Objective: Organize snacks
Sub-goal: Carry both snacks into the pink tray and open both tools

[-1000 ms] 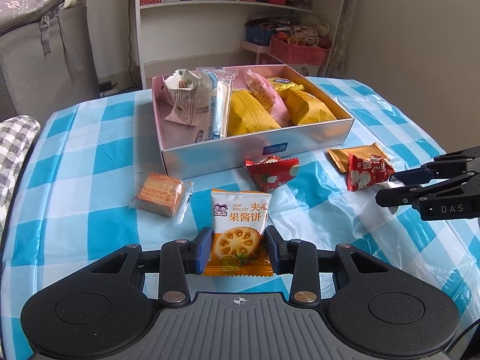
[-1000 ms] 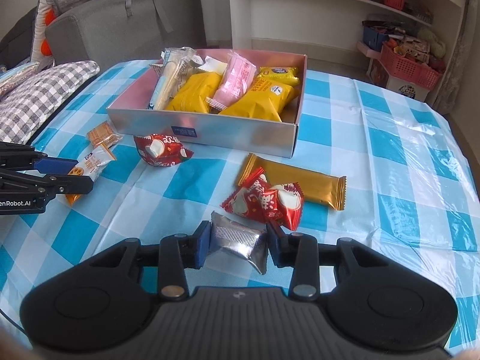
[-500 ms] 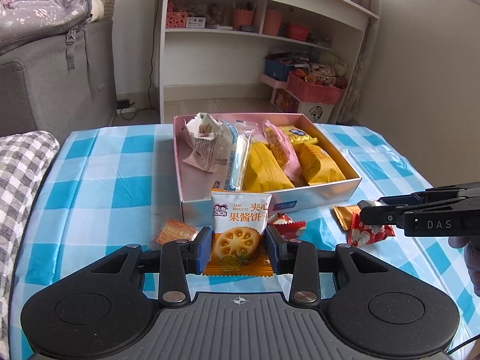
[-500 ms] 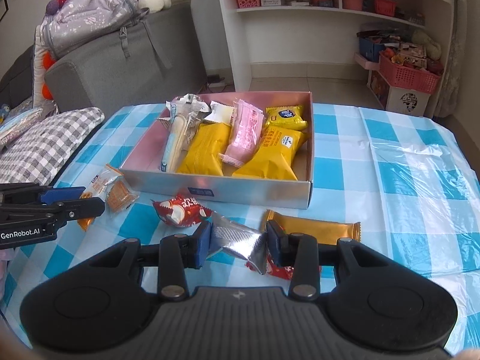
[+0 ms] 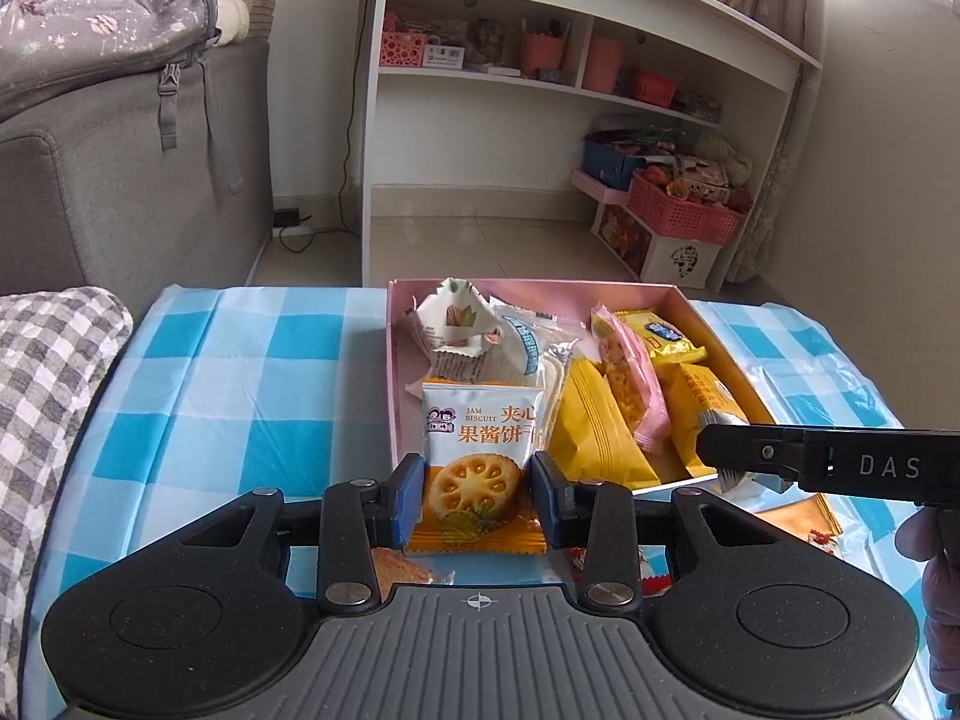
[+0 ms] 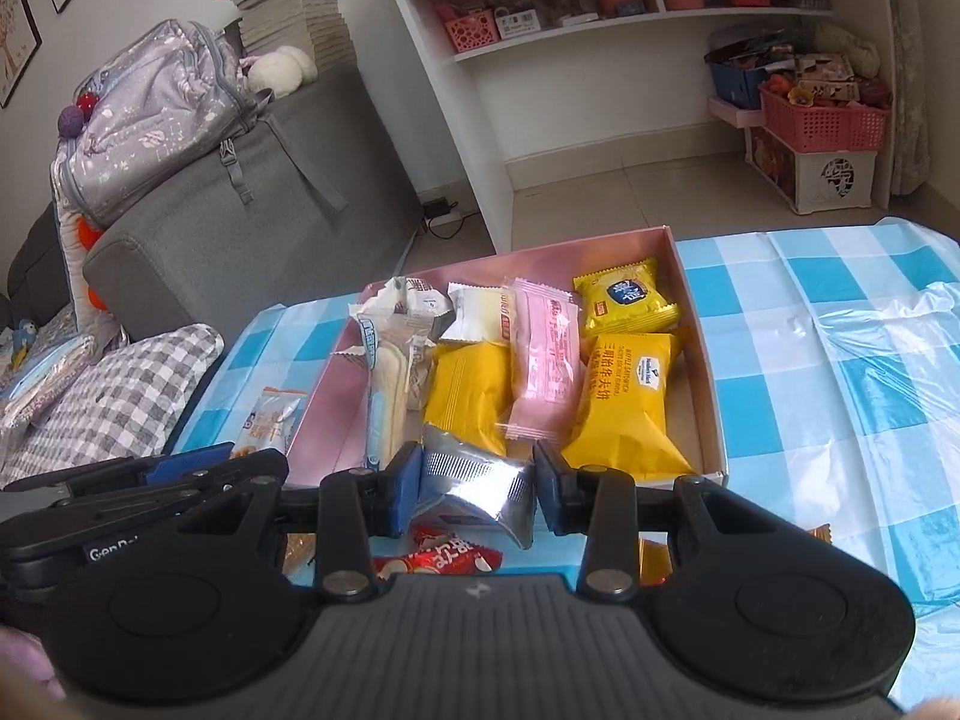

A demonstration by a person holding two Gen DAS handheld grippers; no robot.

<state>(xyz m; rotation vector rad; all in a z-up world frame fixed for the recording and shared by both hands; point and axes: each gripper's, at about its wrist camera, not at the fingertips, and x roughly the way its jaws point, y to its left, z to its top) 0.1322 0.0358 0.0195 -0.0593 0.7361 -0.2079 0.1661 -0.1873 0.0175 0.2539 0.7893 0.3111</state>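
Between our left tool's (image 5: 477, 495) pads we pinch a "JAM BISCUIT" packet (image 5: 477, 450); our right tool (image 6: 475, 489), marked "DAS", pinches a silver packet (image 6: 477, 483) at three o'clock.

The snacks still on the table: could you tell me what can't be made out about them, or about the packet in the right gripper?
- Left wrist view: the orange cracker and red packet lie mostly behind the left gripper.
- Right wrist view: the red packet is half covered by the right gripper; its print is unreadable.
- The silver packet shows only its blank back.
- The gold wrapper is cut off by the right gripper's arm.
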